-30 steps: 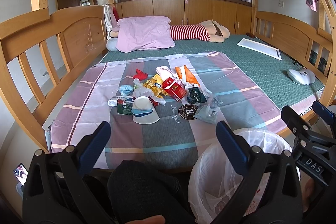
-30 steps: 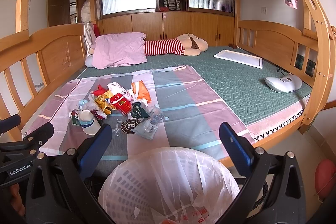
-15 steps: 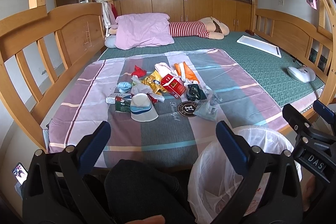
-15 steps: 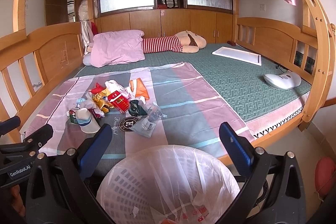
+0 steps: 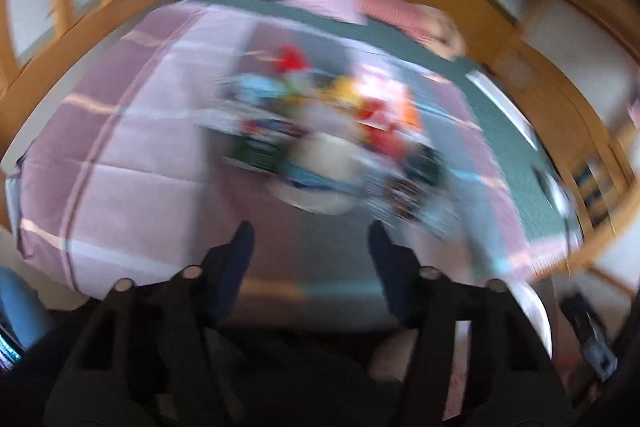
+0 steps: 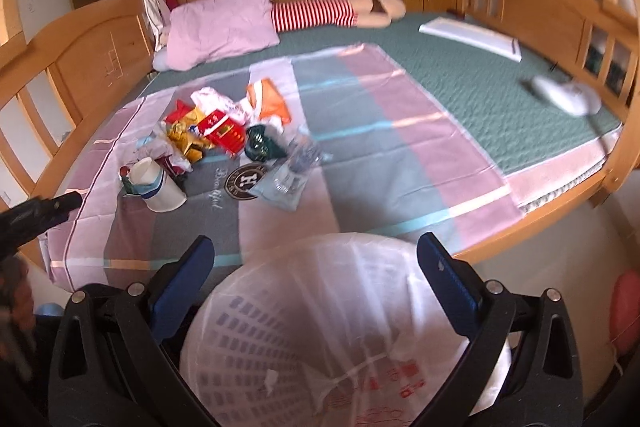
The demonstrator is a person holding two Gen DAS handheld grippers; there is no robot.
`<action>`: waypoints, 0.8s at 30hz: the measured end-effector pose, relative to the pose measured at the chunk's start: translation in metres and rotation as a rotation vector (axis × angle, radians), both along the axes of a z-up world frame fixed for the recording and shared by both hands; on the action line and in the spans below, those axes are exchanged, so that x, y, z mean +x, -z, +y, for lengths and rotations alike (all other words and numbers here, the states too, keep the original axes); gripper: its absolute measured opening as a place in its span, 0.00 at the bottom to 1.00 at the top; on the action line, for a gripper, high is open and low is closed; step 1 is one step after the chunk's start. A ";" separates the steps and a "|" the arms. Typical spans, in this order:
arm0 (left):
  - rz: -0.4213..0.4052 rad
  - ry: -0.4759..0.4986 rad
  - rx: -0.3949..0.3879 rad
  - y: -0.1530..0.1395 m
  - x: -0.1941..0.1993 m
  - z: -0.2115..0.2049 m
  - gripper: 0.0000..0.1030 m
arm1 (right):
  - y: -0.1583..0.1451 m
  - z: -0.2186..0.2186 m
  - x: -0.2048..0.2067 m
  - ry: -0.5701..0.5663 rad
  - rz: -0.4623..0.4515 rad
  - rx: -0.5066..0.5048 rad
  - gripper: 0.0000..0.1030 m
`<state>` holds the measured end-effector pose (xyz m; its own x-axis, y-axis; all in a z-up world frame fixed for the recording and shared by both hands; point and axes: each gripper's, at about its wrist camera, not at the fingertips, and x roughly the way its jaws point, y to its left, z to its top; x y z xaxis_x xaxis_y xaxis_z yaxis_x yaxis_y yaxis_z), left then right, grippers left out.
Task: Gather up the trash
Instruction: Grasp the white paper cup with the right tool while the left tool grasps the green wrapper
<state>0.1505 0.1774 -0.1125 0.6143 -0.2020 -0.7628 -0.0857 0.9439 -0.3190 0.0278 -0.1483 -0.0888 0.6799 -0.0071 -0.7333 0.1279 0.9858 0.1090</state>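
Observation:
A pile of trash lies on the striped blanket (image 6: pixel 400 147): a white paper cup (image 6: pixel 158 183), a red box (image 6: pixel 222 131), gold wrappers (image 6: pixel 186 137), an orange bag (image 6: pixel 268 99), a dark green wrapper (image 6: pixel 260 147) and a clear plastic bag (image 6: pixel 288 179). In the blurred left wrist view the pile (image 5: pixel 332 131) lies just beyond my left gripper (image 5: pixel 312 243), which is open and empty over the blanket. My right gripper (image 6: pixel 314 259) is open and empty above the white bin with a plastic liner (image 6: pixel 344 327) at the bed's foot.
A pink pillow (image 6: pixel 220 23) and a striped plush toy (image 6: pixel 340 9) lie at the head of the bed. A white board (image 6: pixel 472 37) and a white device (image 6: pixel 568 95) lie on the green mat at the right. Wooden rails (image 6: pixel 80 67) enclose the bed.
My left gripper has swung fast forward over the bed toward the trash pile, blurring its view, and its jaws look narrower. My right gripper has tilted down slightly over the bin.

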 end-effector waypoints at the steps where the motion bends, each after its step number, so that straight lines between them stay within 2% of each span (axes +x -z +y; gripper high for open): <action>1: 0.017 -0.026 -0.020 0.009 0.014 0.018 0.56 | 0.002 0.006 0.008 -0.004 0.020 0.007 0.88; 3: 0.047 -0.042 -0.083 0.026 0.044 0.045 0.56 | 0.003 0.017 0.019 -0.020 0.043 0.012 0.86; 4: 0.055 -0.052 -0.131 0.035 0.061 0.056 0.59 | 0.003 0.026 0.025 -0.031 0.051 0.009 0.86; 5: 0.064 -0.058 -0.169 0.042 0.072 0.064 0.71 | 0.003 0.036 0.032 -0.040 0.058 0.003 0.86; 6: 0.092 -0.078 -0.242 0.056 0.095 0.075 0.75 | 0.002 0.044 0.037 -0.047 0.063 -0.001 0.86; 8: 0.157 -0.108 -0.299 0.073 0.126 0.082 0.77 | 0.001 0.063 0.050 -0.067 0.074 -0.004 0.86; 12: 0.238 -0.032 -0.327 0.097 0.158 0.066 0.77 | 0.004 0.100 0.078 -0.132 0.106 0.019 0.86; 15: 0.321 0.047 -0.384 0.114 0.164 0.047 0.78 | 0.008 0.124 0.094 -0.154 0.129 0.057 0.86; 16: 0.329 0.050 -0.385 0.118 0.165 0.045 0.73 | 0.009 0.133 0.098 -0.170 0.136 0.084 0.86; 17: 0.340 0.055 -0.357 0.122 0.164 0.041 0.57 | 0.010 0.139 0.101 -0.179 0.141 0.088 0.86; 18: 0.339 0.062 -0.330 0.125 0.165 0.040 0.52 | 0.012 0.145 0.104 -0.189 0.144 0.083 0.86; 19: 0.324 0.069 -0.312 0.125 0.165 0.039 0.40 | 0.014 0.154 0.108 -0.201 0.145 0.060 0.86; 20: 0.314 0.075 -0.308 0.124 0.163 0.038 0.33 | 0.016 0.160 0.111 -0.202 0.146 0.045 0.86; 22: 0.303 0.072 -0.287 0.122 0.157 0.040 0.23 | 0.022 0.171 0.124 -0.209 0.160 0.028 0.86; 24: 0.295 0.050 -0.262 0.118 0.151 0.047 0.19 | 0.031 0.182 0.142 -0.221 0.181 0.047 0.86</action>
